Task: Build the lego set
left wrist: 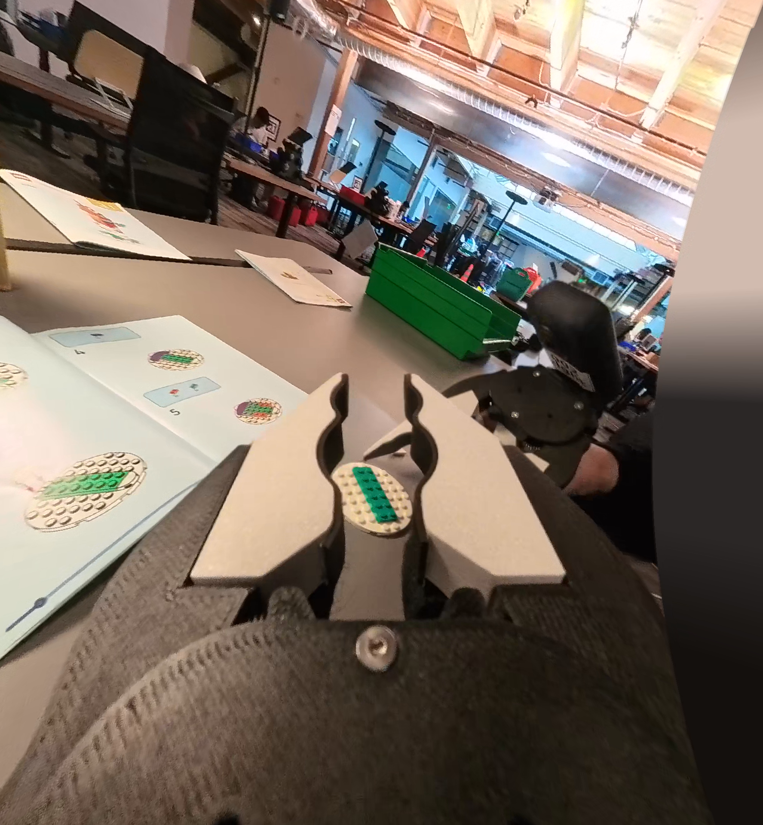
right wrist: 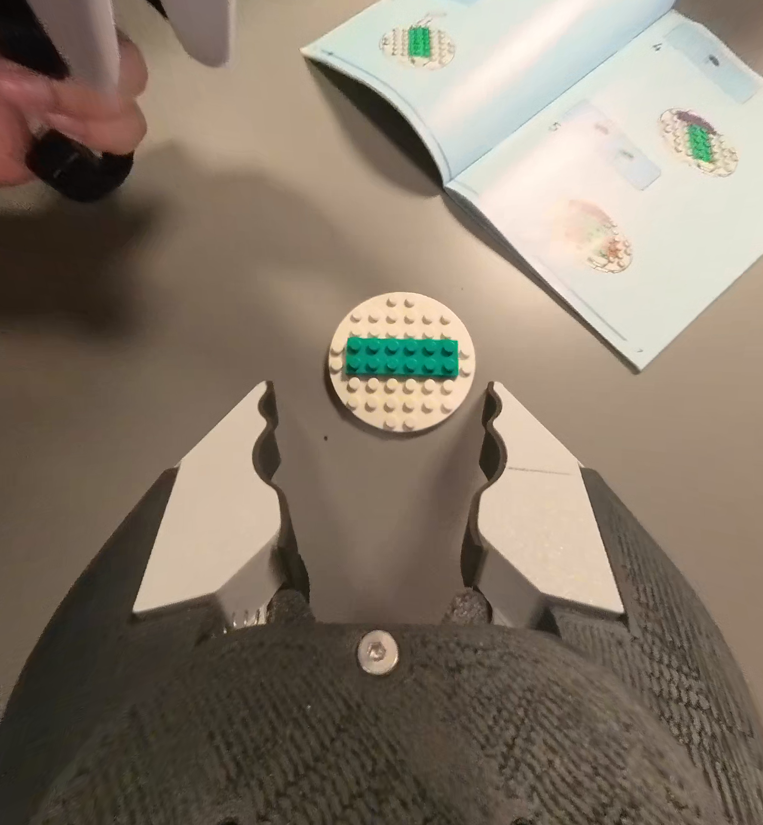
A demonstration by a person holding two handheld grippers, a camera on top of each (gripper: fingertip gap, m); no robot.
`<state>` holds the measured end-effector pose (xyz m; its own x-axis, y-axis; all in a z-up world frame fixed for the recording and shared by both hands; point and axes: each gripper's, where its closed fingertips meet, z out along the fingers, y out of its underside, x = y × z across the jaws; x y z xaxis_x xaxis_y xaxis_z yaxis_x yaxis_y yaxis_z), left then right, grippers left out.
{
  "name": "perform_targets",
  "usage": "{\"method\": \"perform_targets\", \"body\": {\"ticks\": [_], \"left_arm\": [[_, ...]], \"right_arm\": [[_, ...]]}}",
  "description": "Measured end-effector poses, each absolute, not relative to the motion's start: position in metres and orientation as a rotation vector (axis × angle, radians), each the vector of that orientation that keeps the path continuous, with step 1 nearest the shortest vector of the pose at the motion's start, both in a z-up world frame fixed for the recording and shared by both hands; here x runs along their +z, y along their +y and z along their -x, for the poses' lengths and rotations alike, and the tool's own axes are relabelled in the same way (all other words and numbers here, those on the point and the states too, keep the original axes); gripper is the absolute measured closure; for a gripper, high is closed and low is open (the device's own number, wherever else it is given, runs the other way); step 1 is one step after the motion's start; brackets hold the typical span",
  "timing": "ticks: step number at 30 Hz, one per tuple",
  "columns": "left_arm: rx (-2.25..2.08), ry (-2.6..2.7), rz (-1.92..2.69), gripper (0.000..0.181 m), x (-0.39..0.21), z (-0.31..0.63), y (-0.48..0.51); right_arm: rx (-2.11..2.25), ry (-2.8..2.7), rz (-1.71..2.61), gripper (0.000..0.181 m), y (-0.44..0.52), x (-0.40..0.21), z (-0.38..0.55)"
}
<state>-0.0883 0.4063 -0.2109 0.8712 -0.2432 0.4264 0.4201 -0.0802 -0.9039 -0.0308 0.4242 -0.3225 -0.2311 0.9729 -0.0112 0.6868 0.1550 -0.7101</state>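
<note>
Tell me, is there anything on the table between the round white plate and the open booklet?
No. In the right wrist view, only bare grey table lies between the round white plate and the open booklet.

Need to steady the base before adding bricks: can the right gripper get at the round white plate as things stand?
Probably yes. The right gripper is open, and the round white plate lies flat on the table just past its fingers, nothing between. The left gripper is off to the side.

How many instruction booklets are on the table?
3. An open booklet lies left of the round white plate, a second at the far left, and a third near the green bin.
</note>
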Motion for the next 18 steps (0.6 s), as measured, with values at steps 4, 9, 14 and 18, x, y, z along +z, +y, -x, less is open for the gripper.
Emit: {"method": "perform_targets", "body": {"ticks": [4, 9, 14, 18], "left_arm": [[-0.510, -0.140, 1.559, 0.157, -0.209, 0.093, 0.405], [-0.393, -0.034, 1.589, 0.154, -0.207, 0.094, 0.399], [-0.116, 0.513, 1.667, 0.118, -0.230, 0.059, 0.382], [0.289, 0.846, 1.626, 0.095, -0.256, 0.041, 0.381]], "right_arm": [[0.844, -1.953, 1.570, 0.095, 0.422, -0.322, 0.038], [0.839, -2.066, 1.518, 0.118, 0.416, -0.321, 0.041], [1.030, -2.257, 1.319, 0.118, 0.404, -0.306, 0.032], [1.384, -2.311, 1.179, 0.116, 0.387, -0.271, 0.021]]}}
